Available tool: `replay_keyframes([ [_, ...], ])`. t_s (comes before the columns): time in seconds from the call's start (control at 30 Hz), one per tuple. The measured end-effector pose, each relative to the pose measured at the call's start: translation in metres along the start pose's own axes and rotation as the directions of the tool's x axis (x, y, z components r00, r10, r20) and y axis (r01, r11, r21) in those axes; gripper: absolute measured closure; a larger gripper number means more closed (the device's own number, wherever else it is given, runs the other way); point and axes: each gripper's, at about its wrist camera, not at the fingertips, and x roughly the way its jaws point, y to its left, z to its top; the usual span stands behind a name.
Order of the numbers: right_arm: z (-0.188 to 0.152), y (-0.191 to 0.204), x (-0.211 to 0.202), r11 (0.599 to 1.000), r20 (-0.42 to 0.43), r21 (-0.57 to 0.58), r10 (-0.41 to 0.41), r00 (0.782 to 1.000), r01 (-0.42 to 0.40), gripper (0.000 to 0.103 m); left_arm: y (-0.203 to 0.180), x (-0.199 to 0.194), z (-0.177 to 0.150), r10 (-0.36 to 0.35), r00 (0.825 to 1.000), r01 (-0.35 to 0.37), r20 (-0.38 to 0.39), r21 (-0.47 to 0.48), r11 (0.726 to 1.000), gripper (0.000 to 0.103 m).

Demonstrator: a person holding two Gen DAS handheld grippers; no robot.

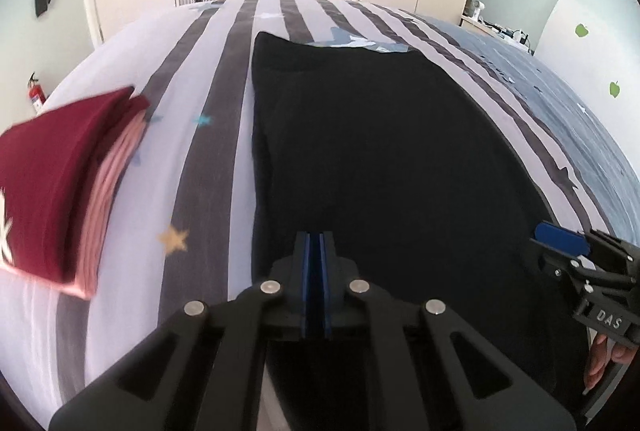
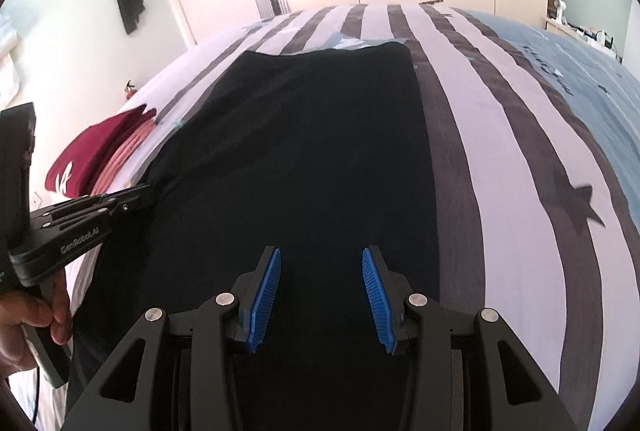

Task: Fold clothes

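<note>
Left tongs [image 1: 316, 243] pinch black garment [image 1: 380, 159] at its near edge for folding; my right tongs [image 2: 322, 291] hover released.

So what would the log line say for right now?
step: fold black garment | left gripper: shut on its left edge | right gripper: open above near end | folded red stack: left, on bed

Striped bedspread [image 2: 516, 191] lies bare to the right of the black garment [image 2: 304, 159] — open passage there. To its left, a narrow strip of bedspread separates it from the folded red-and-pink stack [image 1: 60, 191] — the only obstacle on the bed
</note>
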Motion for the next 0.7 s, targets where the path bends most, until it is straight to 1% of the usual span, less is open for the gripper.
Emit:
replay_keyframes([
  [0.07, 0.005, -0.002, 0.007, 1.0, -0.005, 0.001, -0.009, 1.0, 0.009, 0.064, 0.009, 0.002, -0.003, 0.036, 0.999, -0.036, -0.017, -0.025, 0.999, 0.099],
  [0.13, 0.004, -0.007, 0.013, 1.0, -0.027, 0.012, -0.01, 1.0, 0.01, 0.064, 0.028, 0.004, -0.014, 0.071, 0.997, -0.075, -0.043, -0.084, 0.994, 0.099],
  [0.17, 0.001, -0.008, 0.014, 1.0, -0.023, 0.012, -0.006, 1.0, 0.006, 0.064, 0.036, 0.003, -0.021, 0.078, 0.996, -0.082, -0.043, -0.107, 0.991, 0.099],
  [0.23, -0.003, -0.01, 0.013, 1.0, -0.017, 0.012, 0.002, 1.0, -0.002, 0.064, 0.042, -0.002, -0.026, 0.087, 0.995, -0.092, -0.044, -0.113, 0.989, 0.098],
  [0.27, -0.004, -0.011, 0.013, 1.0, -0.015, 0.012, 0.005, 1.0, -0.005, 0.064, 0.042, -0.003, -0.025, 0.09, 0.995, -0.094, -0.047, -0.111, 0.989, 0.098],
  [0.37, -0.005, -0.012, 0.011, 1.0, -0.014, 0.012, 0.01, 1.0, -0.01, 0.064, 0.041, -0.011, -0.01, 0.092, 0.996, -0.092, -0.007, -0.143, 0.985, 0.098],
  [0.4, -0.004, -0.009, 0.011, 1.0, -0.014, 0.003, 0.003, 1.0, -0.003, 0.064, 0.037, -0.013, -0.004, 0.085, 0.996, -0.082, 0.014, -0.142, 0.986, 0.098],
  [0.43, -0.002, -0.007, 0.01, 1.0, -0.015, -0.005, -0.003, 1.0, 0.003, 0.064, 0.03, -0.013, 0.007, 0.063, 0.997, -0.058, 0.04, -0.125, 0.99, 0.098],
  [0.57, 0.009, -0.001, 0.012, 1.0, 0.001, -0.005, 0.006, 1.0, -0.006, 0.064, -0.001, 0.006, 0.031, 0.004, 0.999, -0.002, 0.052, -0.039, 0.999, 0.096],
  [0.6, 0.014, 0.001, 0.015, 1.0, 0.007, -0.013, 0.005, 1.0, -0.005, 0.064, -0.008, 0.016, 0.035, -0.003, 0.999, 0.003, 0.04, -0.012, 1.0, 0.095],
  [0.63, 0.017, 0.001, 0.017, 1.0, 0.011, -0.013, 0.001, 1.0, -0.001, 0.064, -0.011, 0.026, 0.038, 0.012, 1.0, -0.012, 0.021, 0.007, 1.0, 0.095],
  [0.7, 0.024, 0.0, 0.023, 1.0, 0.014, -0.006, -0.004, 1.0, 0.004, 0.064, -0.006, 0.044, 0.036, 0.034, 0.999, -0.034, -0.02, 0.011, 0.999, 0.095],
])
